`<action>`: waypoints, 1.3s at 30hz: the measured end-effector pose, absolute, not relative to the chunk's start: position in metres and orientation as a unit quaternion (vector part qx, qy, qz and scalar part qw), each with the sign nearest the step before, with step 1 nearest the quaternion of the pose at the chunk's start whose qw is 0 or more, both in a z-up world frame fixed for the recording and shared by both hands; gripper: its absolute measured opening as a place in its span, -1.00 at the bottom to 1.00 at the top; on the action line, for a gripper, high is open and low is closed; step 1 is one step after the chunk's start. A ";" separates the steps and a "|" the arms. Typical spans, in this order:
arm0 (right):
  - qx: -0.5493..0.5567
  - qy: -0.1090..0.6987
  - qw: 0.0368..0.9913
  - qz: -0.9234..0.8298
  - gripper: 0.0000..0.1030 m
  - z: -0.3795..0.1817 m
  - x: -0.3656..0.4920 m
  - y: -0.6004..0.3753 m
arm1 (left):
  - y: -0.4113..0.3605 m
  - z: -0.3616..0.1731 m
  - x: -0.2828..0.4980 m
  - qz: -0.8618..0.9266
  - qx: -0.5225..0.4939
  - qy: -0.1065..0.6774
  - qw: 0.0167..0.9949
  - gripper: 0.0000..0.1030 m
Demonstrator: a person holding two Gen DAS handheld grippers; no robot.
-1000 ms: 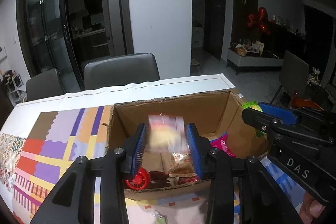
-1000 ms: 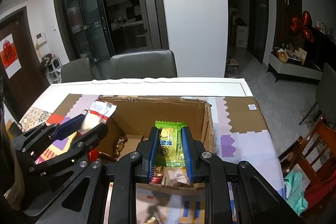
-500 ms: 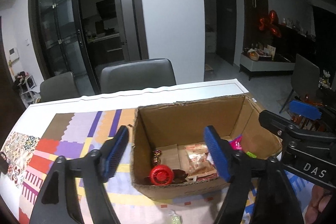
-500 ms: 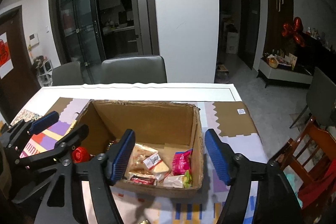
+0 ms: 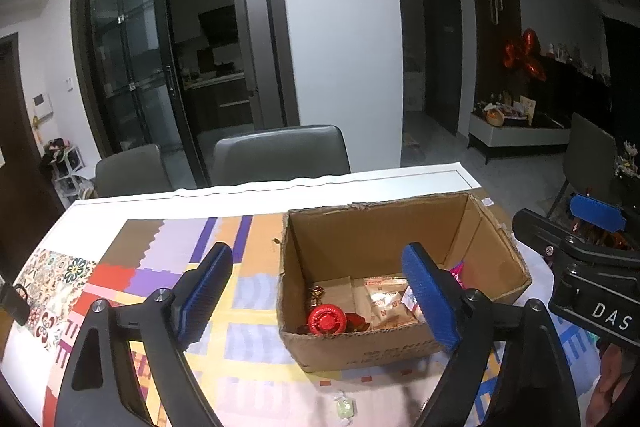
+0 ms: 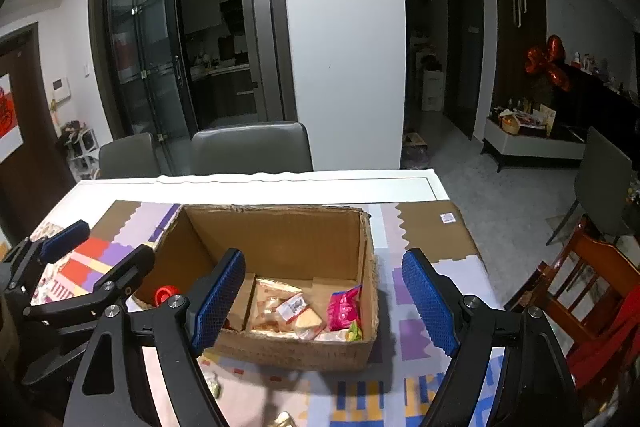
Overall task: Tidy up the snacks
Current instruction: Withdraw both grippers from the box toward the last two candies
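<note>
An open cardboard box (image 5: pixel 372 235) (image 6: pixel 280 231) stands on the patterned table mat. Inside lie snack packets (image 5: pixel 382 301) (image 6: pixel 294 309), a pink packet (image 6: pixel 342 307), a green-yellow packet (image 6: pixel 354 331) and a red round item (image 5: pixel 326 319) (image 6: pixel 166 294). My left gripper (image 5: pixel 320 297) is open and empty, above the box's near side. My right gripper (image 6: pixel 322 301) is open and empty, above the box's right part. A small pale green candy (image 5: pixel 344 407) lies on the mat in front of the box. Another wrapped candy (image 6: pixel 214 385) lies near the front edge.
Two grey chairs (image 5: pixel 280 155) (image 6: pixel 126 157) stand behind the table's far edge. A wooden chair (image 6: pixel 592 291) with red cloth stands to the right of the table. The mat (image 5: pixel 120 267) extends to the left of the box.
Both grippers opened and let go of their packets, which now lie in the box. Both grippers then pulled back and up from the box.
</note>
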State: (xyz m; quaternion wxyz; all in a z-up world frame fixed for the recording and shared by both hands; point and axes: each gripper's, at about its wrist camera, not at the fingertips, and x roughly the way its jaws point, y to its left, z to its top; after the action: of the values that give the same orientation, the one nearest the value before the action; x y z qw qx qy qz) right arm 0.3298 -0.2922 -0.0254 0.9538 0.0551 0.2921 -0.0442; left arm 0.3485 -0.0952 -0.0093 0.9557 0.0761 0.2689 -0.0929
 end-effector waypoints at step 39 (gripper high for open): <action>0.025 0.283 0.956 -0.074 0.67 -0.047 0.258 -0.267 | -0.053 -0.039 0.287 -0.086 0.080 0.288 0.951 0.86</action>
State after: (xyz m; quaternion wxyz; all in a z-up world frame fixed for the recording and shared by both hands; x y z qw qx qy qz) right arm 0.2582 -0.2670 -0.0470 0.9558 0.0246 0.2835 -0.0739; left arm 0.2874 -0.0528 -0.0392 0.9505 0.0798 0.2876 -0.0863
